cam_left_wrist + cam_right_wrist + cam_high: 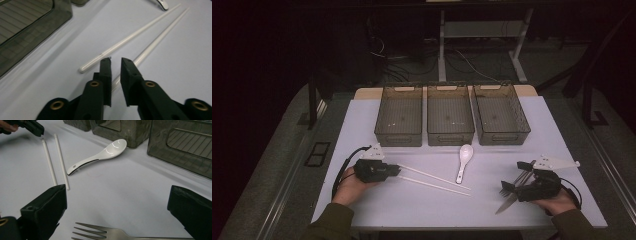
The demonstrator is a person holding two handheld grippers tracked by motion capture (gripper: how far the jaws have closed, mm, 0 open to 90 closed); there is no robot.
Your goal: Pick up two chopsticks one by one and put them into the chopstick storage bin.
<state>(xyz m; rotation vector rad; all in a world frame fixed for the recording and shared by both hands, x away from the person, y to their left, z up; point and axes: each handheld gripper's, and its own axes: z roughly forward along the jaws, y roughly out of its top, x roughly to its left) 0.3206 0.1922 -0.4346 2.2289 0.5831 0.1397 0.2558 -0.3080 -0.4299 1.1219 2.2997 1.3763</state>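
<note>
Left claw point(115, 60) – narrow, over chopstick point(150, 48) | right claw point(117, 202) – wide, over fork point(110, 233)

This looks like a lab or test room set up for recording, not a home or kitchen. A white rectangular worktop point(377, 200) stands alone on a grey floor, with darkness all round it. At twelve o'clock beyond the worktop, loose black cables point(412, 62) trail across the floor among the white metal legs of another desk point(442, 47). Three identical smoky translucent plastic bins point(450, 120) stand in a neat row at the worktop's twelve o'clock edge, laid out like a staged trial. Black metal frame posts point(313, 100) flank the worktop at nine and three o'clock.
</note>
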